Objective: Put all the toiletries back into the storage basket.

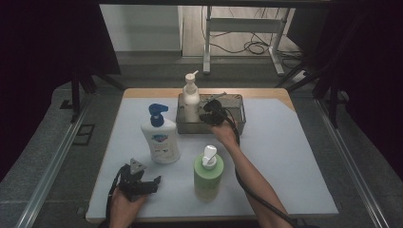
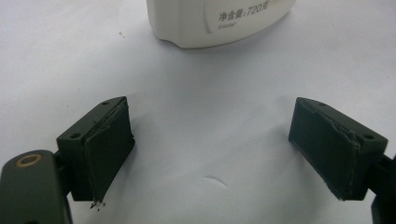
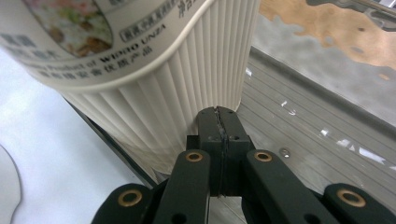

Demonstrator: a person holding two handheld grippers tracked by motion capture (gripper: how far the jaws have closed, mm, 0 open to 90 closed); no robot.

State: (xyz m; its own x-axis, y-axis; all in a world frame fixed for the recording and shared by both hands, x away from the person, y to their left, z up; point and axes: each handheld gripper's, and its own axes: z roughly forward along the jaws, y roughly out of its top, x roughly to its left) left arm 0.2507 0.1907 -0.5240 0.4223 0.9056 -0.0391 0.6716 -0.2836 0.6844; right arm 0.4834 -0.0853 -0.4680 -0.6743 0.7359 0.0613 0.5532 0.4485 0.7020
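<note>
A cream pump bottle (image 1: 191, 96) stands at the left end of a grey metal tray (image 1: 237, 124) at the back of the table. My right gripper (image 1: 204, 113) reaches into the tray beside it. In the right gripper view the jaws are shut on each other with nothing between them, and my right gripper (image 3: 219, 114) has its tips against the ribbed side of the cream bottle (image 3: 154, 88), just above the tray floor (image 3: 308, 126). My left gripper (image 1: 141, 176) rests at the front left, and my left gripper (image 2: 210, 140) is open over bare mat.
A white bottle with a blue pump (image 1: 160, 138) stands left of centre; the base of this white bottle (image 2: 219, 21) lies just ahead of the left jaws. A green bottle with a white pump (image 1: 208, 175) stands near the front, beside the right forearm. A pale mat (image 1: 285, 156) covers the table.
</note>
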